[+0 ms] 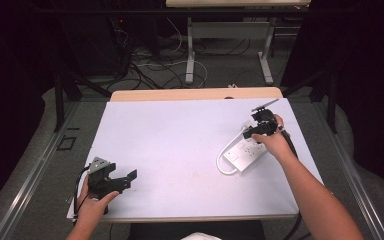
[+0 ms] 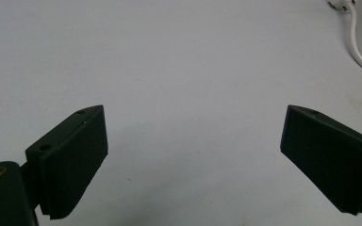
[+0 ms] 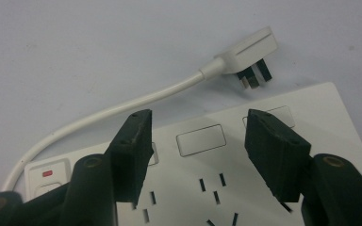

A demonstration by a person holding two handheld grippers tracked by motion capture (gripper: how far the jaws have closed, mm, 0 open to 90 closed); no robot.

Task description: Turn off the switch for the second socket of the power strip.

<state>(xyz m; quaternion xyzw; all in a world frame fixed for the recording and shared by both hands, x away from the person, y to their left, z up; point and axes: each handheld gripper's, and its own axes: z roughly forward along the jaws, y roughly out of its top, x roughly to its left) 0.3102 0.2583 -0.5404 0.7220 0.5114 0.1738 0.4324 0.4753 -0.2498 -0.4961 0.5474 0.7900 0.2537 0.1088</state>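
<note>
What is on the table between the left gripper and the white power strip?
Nothing. In the high view, the white table is bare between the left gripper and the power strip; the left gripper view shows the same.

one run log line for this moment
right tool: open, over power strip | plug: loose on table | left tool: open, idle

Lab-type recording bay: dark curtained surround [image 1: 10, 75], tangled black and white floor cables [image 1: 150, 70], white-topped wooden work table [image 1: 180, 145].
</note>
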